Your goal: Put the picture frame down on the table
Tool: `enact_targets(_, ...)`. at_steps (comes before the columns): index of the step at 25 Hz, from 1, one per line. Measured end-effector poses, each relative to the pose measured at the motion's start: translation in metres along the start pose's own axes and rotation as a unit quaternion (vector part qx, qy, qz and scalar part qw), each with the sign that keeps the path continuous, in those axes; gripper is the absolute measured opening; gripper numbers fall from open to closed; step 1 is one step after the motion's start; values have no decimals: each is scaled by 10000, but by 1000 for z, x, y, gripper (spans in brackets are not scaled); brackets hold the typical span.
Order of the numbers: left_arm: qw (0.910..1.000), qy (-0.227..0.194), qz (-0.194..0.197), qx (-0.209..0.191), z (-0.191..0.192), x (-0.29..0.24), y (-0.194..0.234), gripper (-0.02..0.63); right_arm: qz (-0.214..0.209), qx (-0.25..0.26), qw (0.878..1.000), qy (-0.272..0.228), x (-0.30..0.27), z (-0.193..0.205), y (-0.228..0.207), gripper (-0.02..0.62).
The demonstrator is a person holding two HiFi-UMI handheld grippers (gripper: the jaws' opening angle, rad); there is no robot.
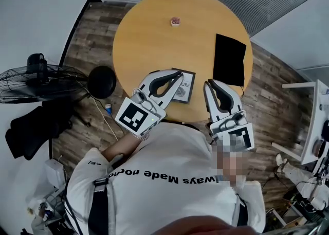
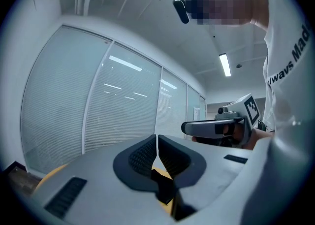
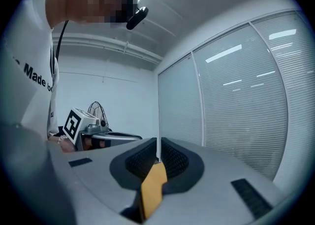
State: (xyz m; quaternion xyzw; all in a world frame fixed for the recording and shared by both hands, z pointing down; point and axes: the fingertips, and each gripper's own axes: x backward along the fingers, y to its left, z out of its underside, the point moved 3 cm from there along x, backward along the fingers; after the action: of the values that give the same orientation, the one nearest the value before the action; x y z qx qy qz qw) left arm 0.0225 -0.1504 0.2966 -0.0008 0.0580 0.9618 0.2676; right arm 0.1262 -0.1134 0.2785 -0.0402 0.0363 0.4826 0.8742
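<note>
On the round table (image 1: 149,33), the frame (image 1: 185,89) lies flat at the near edge, apparently already set down. The left gripper (image 1: 178,75) and right gripper (image 1: 210,83) hover near it, jaws together and empty.

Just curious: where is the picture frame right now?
In the head view, the picture frame lies on the round table at its near edge, between the left tongs and right tongs, left of the black cloth.

A small, dark-rimmed rectangular picture frame (image 1: 185,87) lies flat on the round tan wooden table (image 1: 154,33). It is at the tip of the left gripper (image 1: 177,76).
</note>
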Motion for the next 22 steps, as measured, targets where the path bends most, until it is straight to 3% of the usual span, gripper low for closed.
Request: enact_targets(22,9999,-77,-58,-76,-10,-5,-3,35,-31,145,9999,-12,2,-7,-5,51)
